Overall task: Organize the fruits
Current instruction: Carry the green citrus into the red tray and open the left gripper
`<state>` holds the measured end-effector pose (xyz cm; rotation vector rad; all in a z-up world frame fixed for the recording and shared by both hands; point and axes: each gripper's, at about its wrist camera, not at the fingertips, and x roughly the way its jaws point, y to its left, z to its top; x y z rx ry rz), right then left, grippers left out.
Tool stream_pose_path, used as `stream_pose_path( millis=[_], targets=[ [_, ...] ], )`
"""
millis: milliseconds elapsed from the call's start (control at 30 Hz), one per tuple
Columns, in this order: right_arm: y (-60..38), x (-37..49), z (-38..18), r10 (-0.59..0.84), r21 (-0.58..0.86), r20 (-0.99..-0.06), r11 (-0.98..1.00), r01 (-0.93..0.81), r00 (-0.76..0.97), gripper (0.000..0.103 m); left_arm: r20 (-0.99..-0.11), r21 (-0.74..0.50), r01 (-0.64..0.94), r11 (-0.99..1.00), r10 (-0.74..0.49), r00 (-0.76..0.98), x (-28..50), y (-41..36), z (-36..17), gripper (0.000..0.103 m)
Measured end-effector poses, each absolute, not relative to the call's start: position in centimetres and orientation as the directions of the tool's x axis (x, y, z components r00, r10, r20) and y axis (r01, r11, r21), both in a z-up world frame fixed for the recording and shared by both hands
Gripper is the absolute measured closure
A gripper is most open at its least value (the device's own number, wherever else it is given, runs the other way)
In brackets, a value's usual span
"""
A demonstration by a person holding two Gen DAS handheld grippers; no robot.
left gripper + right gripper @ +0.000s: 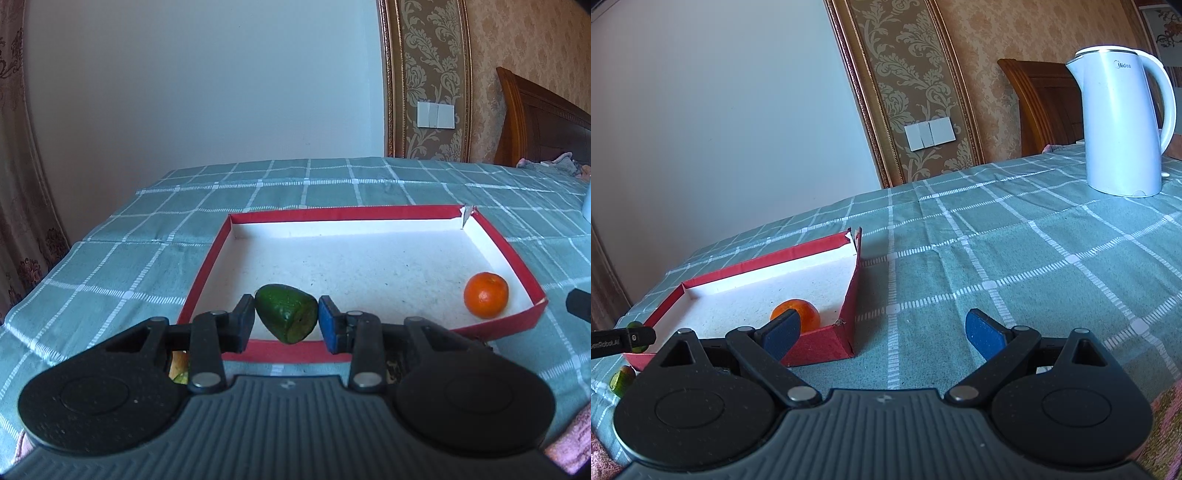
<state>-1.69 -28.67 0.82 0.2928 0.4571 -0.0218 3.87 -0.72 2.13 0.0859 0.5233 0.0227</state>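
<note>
Left gripper (286, 318) clamps a green avocado (286, 314) over the red tray (509, 258) — right gripper (882, 334) fingers wide apart, empty.

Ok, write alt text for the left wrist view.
The left gripper grips a green avocado above the near edge of a red-rimmed box lid on a checked green tablecloth. One orange sits inside, at the lid's right corner.

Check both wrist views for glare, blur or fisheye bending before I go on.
Left wrist: sharp; sunlight whitens the red tray floor; table edges bow. Right wrist: sharp; bright strip on the tray's far wall; kettle and wall trim lean from distortion.
</note>
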Motion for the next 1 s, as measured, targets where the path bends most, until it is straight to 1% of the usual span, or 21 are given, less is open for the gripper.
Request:
stream_pose_path(
  millis=[367, 433, 500, 533, 667, 733, 767, 800, 900, 1000],
  targets=[
    [-28.9, -1.6, 0.7, 0.053, 0.296, -0.440, 0.951, 0.089, 0.896, 0.006, -0.516, 0.085, -0.023, 0.996, 0.064, 0.854, 8.3, -0.4, 0.8, 0.069],
    [-29.0, -1.6, 0.7, 0.056, 0.301, -0.441, 0.949, 0.089, 0.896, 0.006, -0.506, 0.092, -0.026, 0.995, 0.069, 0.860, 8.4, -0.5, 0.8, 0.063],
    [-29.1, -1.6, 0.7, 0.058, 0.307, -0.441, 0.947, 0.090, 0.896, 0.006, -0.479, 0.109, -0.052, 0.993, 0.098, 0.872, 8.1, -0.6, 1.0, 0.027],
    [-29.2, -1.6, 0.7, 0.058, 0.310, -0.440, 0.947, 0.091, 0.896, 0.006, -0.461, 0.115, -0.055, 0.992, 0.103, 0.882, 7.7, -0.6, 1.2, 0.023],
    [-29.2, -1.6, 0.7, 0.059, 0.310, -0.439, 0.946, 0.090, 0.897, 0.006, -0.443, 0.127, -0.041, 0.991, 0.093, 0.892, 6.0, -0.4, 2.0, 0.023],
    [-29.2, -1.6, 0.7, 0.059, 0.312, -0.439, 0.946, 0.090, 0.897, 0.006, -0.438, 0.123, -0.044, 0.991, 0.094, 0.894, 4.7, 0.1, 2.1, 0.017],
    [-29.2, -1.6, 0.7, 0.060, 0.315, -0.437, 0.945, 0.090, 0.898, 0.006, -0.434, 0.112, -0.049, 0.992, 0.093, 0.896, 3.7, 0.7, 2.1, 0.008],
    [-29.3, -1.7, 0.7, 0.062, 0.321, -0.431, 0.943, 0.089, 0.900, 0.006, -0.429, 0.099, -0.056, 0.993, 0.094, 0.898, 3.0, 1.2, 2.0, 0.005],
    [-29.2, -1.9, 0.8, 0.075, 0.330, -0.412, 0.941, 0.072, 0.908, 0.006, -0.416, 0.058, -0.075, 0.996, 0.092, 0.905, 0.1, 3.1, 1.6, 0.004],
    [-29.0, -2.2, 1.1, 0.106, 0.329, -0.382, 0.944, 0.028, 0.918, 0.006, -0.376, 0.023, -0.103, 0.994, 0.104, 0.921, -2.4, 4.7, 0.9, 0.002]
  ],
)
